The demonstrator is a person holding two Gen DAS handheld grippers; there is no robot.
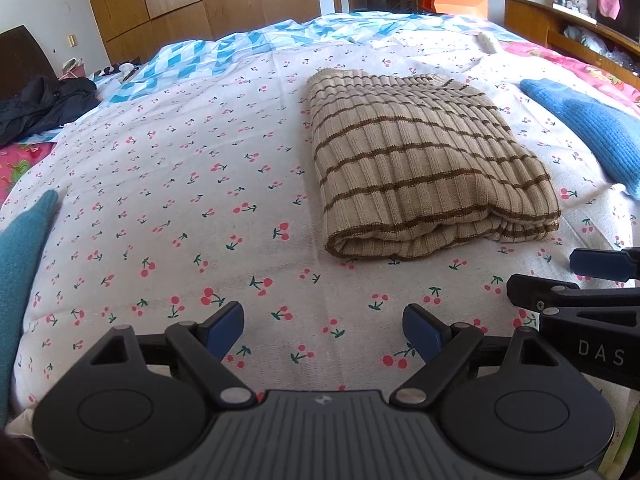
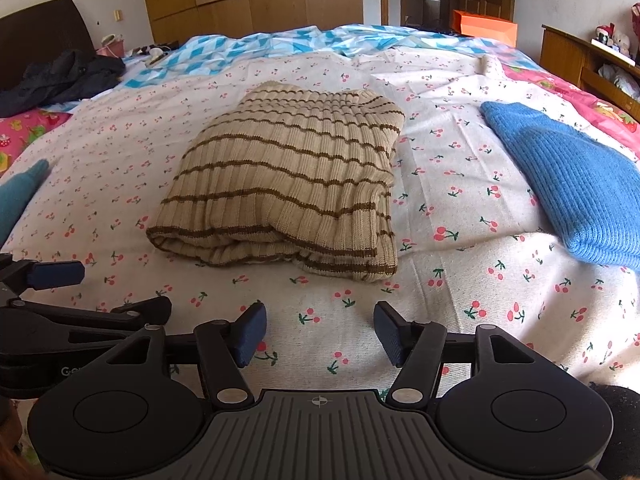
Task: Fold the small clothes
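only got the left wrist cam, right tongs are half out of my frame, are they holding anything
Observer: No. The right tongs stand open with only the cherry-print sheet between the pads, short of the striped sweater.
Operator: the blue knit is cut off on my side, how far does it come toward us
Observer: The blue knit lies to the right of the striped sweater, apart from it. Its near end comes about level with the sweater's near fold before the frame cuts it.
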